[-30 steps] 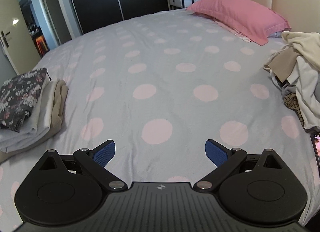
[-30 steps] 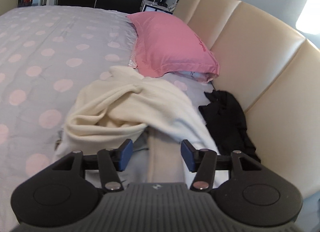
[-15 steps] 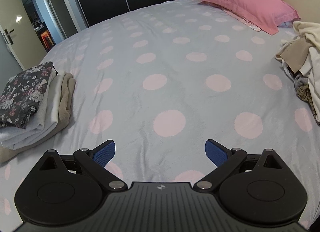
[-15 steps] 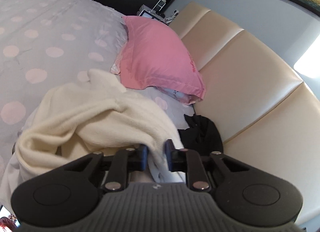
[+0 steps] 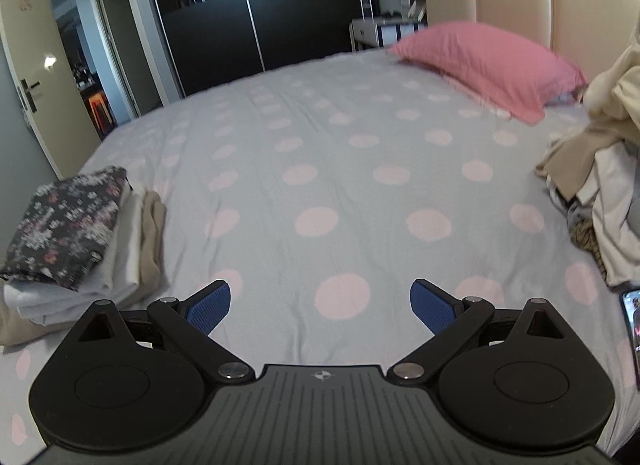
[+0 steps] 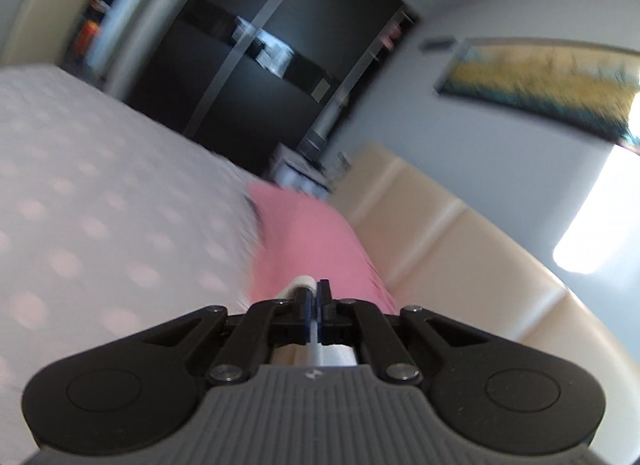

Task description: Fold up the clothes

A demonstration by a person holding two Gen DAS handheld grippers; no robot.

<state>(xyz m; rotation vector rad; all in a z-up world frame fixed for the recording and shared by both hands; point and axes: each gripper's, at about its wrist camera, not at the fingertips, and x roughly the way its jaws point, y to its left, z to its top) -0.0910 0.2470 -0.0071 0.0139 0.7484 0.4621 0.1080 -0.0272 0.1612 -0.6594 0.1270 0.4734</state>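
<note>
Left-wrist view: left gripper spread wide with nothing between its pads, above the dotted bed. Folded stack sits at left, long axis running away from camera. Unfolded clothes pile is heaped at right, near the pink pillow.

Right-wrist view, blurred: right gripper pressed together, pinching white fabric, a thin strip running back along the fingers.
</note>
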